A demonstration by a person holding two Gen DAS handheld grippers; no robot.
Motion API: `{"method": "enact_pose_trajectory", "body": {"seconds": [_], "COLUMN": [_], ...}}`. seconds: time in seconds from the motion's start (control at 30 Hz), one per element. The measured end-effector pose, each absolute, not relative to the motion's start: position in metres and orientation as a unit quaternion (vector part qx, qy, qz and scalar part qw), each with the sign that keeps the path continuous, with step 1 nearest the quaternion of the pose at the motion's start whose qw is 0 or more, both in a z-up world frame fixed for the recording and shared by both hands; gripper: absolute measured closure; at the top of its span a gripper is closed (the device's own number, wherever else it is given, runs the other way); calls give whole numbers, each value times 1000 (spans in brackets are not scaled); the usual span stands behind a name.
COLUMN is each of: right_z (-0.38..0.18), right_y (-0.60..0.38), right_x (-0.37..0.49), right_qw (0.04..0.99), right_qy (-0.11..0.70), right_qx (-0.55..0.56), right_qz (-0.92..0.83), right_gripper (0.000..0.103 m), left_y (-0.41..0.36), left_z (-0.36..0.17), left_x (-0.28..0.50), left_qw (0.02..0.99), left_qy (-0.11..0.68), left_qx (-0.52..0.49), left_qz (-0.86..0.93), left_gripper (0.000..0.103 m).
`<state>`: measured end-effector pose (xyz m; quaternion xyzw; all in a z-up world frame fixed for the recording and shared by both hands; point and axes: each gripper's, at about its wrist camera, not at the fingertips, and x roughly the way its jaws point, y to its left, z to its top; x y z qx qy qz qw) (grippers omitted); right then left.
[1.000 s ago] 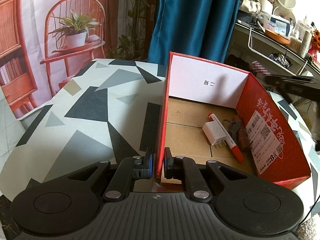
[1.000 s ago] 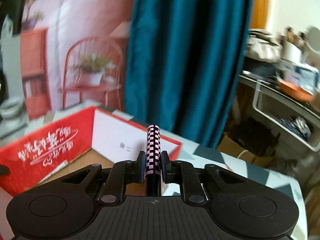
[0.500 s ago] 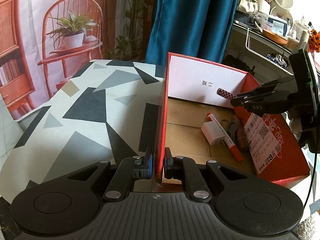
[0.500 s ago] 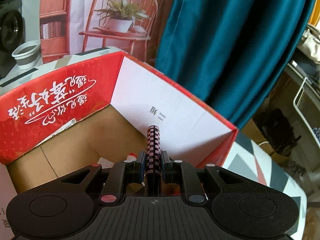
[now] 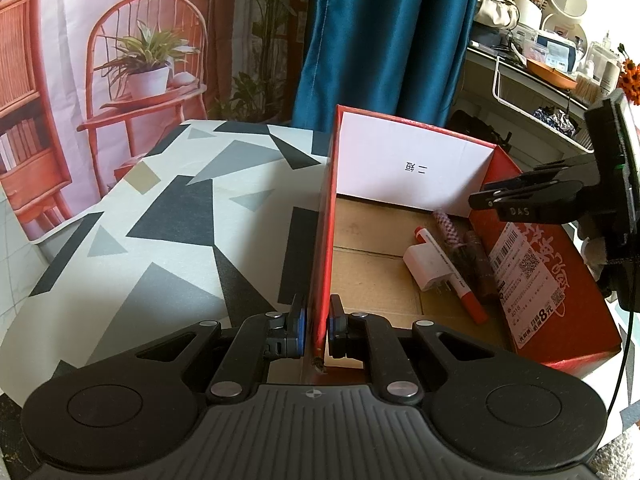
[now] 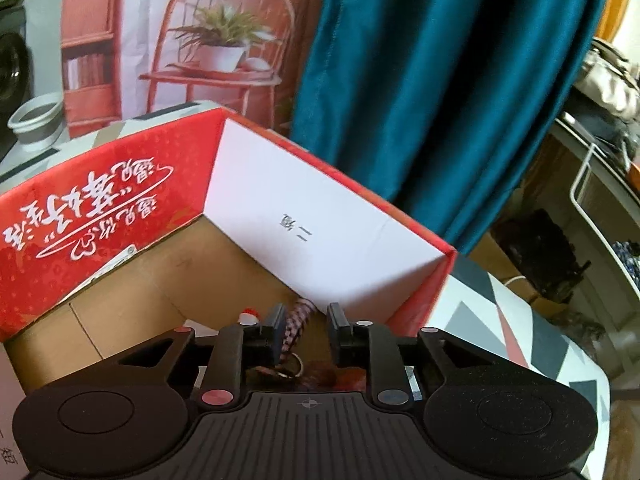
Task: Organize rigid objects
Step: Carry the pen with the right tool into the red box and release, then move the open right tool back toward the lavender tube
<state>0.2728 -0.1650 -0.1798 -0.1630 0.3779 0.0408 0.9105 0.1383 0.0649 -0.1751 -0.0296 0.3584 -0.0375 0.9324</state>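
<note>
The left gripper (image 5: 316, 330) is clamping the near end of the red box's (image 5: 326, 208) left wall, one finger outside and one inside. The right gripper (image 6: 306, 328) is hovering above the box's right wall with its jaws spread and nothing between them — the checkered tube (image 5: 447, 226) is lying on the cardboard floor near the far right corner, against the right wall. Just beside it, a red-capped marker (image 5: 452, 274) is lying across a white charger (image 5: 424, 270), with a dark brown object (image 5: 478, 268) alongside. The box is sitting on the right side of the patterned tabletop (image 5: 168, 216).
</note>
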Motion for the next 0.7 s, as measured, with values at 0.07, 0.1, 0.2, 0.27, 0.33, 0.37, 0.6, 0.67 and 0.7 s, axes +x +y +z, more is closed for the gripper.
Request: {"method": "enact_pose_trajectory", "body": {"seconds": [0.07,0.1,0.2,0.27,0.33,0.37,0.6,0.67,0.7], "right_z": [-175,-172,-161,-153,-144,-141,-130,-130,-131], "right_y": [-168,-170,-180,-186,-197,-203,-240,-250,-256], "right_x": [268,265,254,245,237,233,216,211,209], "right_qw": [916,920,935,944,951,955,965,967,968], "right_qy": [366,357,324,301,279,269,244,238,239], "right_qx": [-160,-158,-138,-137,-130,-123,-93,-80,-69], "right_qz": [37,33,33,21,14,11,-28,-38,-43], "right_gripper": [76,73,58,45,39,34,1,0,0], "left_y": [65,65,65,64,64,64,63,62,63], "left_z": [-175,-175,-175,-174,-174,-174,-174,-174,-174], "left_x": [138,139,139,139,139,139,139,138,139], "left_qw": [932,932,932,932,932,932,932,932,932], "left_qy": [359,359,359,360,360,360,361,361,361], "left_qx": [-29,-28,-29,-28,-27,-27,-23,-22,-23], "left_qz": [-38,-37,-37,-37,-36,-35,-30,-29,-29], "left_gripper": [91,91,91,91,91,91,91,91,91]}}
